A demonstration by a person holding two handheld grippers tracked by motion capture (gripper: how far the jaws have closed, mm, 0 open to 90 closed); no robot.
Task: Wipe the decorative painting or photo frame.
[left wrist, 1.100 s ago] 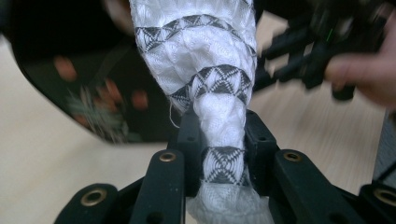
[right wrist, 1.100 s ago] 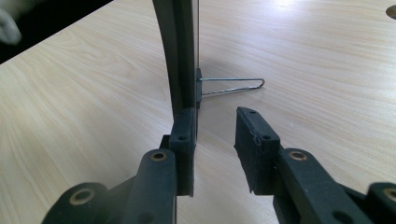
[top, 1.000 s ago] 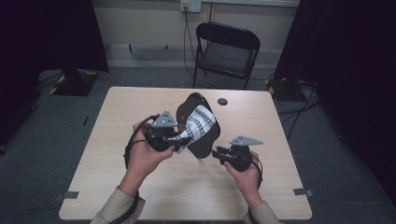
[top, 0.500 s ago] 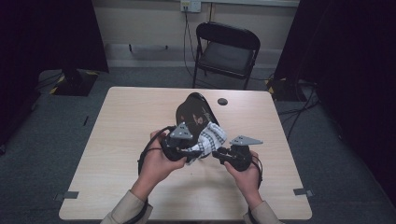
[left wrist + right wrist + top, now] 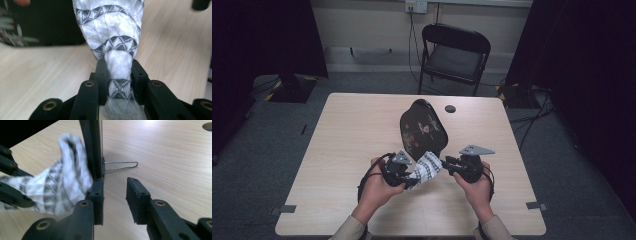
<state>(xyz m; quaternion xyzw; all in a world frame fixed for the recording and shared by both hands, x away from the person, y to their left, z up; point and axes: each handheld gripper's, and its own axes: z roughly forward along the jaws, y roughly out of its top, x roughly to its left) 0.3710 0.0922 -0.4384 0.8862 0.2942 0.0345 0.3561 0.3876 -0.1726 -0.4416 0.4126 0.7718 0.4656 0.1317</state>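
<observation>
Left gripper [image 5: 409,181] dropped toward the tabletop [image 5: 342,145], fingers still pinching the white, black-patterned cloth [image 5: 112,37] beside the black oval framed picture [image 5: 423,127]; wiping looks ready. Right gripper [image 5: 113,192] fingers spread, empty.

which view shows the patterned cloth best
The left gripper view: the white cloth with black triangle bands is close and sharp there, pinched between the jaws. The right gripper view shows it bunched beside the black stand. The high view shows it small, between both grippers.

woven cloth [image 5: 112,42], glossy black mirror [image 5: 423,127], wood-grain table [image 5: 342,135]
</observation>
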